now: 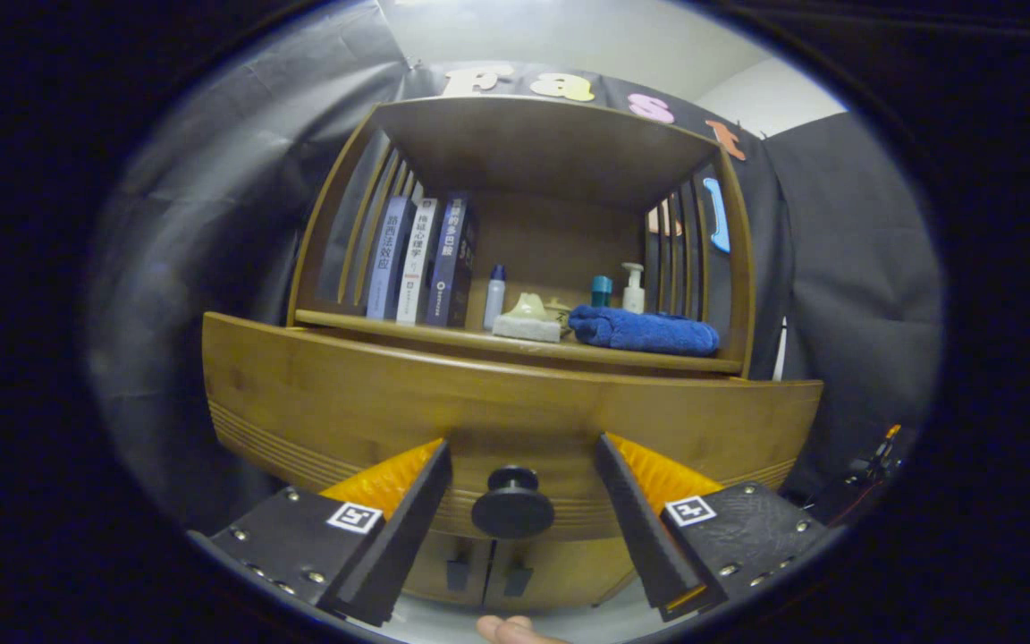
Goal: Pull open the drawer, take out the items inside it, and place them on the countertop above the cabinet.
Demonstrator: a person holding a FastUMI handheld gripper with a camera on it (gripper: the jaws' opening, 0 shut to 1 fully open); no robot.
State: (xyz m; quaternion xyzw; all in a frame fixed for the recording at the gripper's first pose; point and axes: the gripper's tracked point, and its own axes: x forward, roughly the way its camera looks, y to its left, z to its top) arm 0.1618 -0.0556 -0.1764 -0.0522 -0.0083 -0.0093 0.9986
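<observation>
Fingers of the tool [515, 537] stood spread wide apart, released, with nothing clasped between them. Level and pointed straight at the cabinet front, the tool had the round dark knob [512, 504] sitting in the gap midway between the two fingers, touched by neither. The knob belonged to the wooden drawer [318, 402], whose front looked closed, so whatever lay inside was hidden. Below the knob, two small cabinet doors [484, 572] showed their handles. A fingertip [510, 631] of the person holding the tool peeked in beneath the fingers.

Beyond the drawer, the tabletop [443, 335] above the cabinet carried three upright books [421, 261] on the left, a small bottle [494, 297], a pale sponge-like block [526, 327], a folded blue towel [645, 331], a teal-capped jar [601, 291] and a white pump bottle [632, 288].
</observation>
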